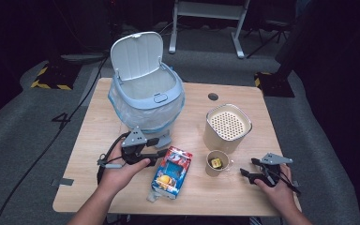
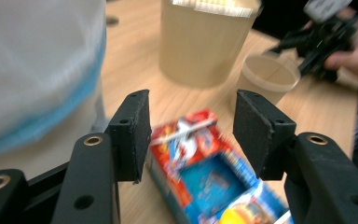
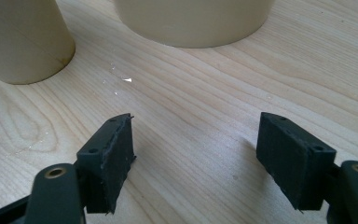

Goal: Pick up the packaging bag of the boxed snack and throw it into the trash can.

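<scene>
**Both grippers open, box lying flat by the bin**

Snack box (image 1: 171,172) lies flat at the near table edge, just in front of the bin (image 1: 146,96). Left gripper (image 1: 155,153) sits between bin and box, jaws spread, nothing between them; in the left gripper view the box (image 2: 205,163) lies below and past the jaws, untouched. Bin has a clear liner, lid tipped up and back. Right of the bin: tall beige container (image 1: 228,126) with a perforated top. Just in front of that, a small paper cup (image 1: 215,163) with something yellow inside. Right gripper (image 1: 247,174) rests on the table (image 1: 98,140) right of the cup, jaws spread over bare wood, holding nothing.
</scene>
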The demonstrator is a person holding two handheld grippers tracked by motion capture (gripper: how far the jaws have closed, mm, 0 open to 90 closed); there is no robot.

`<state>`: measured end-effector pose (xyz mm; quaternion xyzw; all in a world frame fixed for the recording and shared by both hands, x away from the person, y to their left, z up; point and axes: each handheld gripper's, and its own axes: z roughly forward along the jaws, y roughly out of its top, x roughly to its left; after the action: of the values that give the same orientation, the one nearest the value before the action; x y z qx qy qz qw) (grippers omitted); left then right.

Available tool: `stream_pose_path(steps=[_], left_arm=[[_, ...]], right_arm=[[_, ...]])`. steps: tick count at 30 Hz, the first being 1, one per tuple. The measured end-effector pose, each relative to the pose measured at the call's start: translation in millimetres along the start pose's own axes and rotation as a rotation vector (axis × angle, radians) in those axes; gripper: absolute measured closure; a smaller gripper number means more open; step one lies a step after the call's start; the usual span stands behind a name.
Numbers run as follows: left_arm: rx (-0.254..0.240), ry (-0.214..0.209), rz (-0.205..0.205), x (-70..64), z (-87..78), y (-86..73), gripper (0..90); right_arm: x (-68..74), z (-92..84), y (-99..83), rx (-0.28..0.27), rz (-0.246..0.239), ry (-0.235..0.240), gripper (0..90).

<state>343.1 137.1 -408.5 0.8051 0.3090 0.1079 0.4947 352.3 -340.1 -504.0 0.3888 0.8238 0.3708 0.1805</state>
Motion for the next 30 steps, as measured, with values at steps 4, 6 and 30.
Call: stream_pose_path(steps=[4, 6, 30], left_arm=[[0.031, -0.008, -0.031, 1.9, 14.0, -19.1, 48.8], [0.049, -0.012, -0.052, 3.6, 20.6, -28.0, 50.6], [0.204, -0.015, -0.11, 12.0, 49.6, -56.1, 87.9]], right_arm=[[-0.1, 0.0, 0.0, 0.0, 0.0, 0.0, 27.9], [0.0, 0.1, 0.0, 0.0, 0.001, 0.0, 27.9], [-0.1, 0.0, 0.0, 0.0, 0.0, 0.001, 27.9]])
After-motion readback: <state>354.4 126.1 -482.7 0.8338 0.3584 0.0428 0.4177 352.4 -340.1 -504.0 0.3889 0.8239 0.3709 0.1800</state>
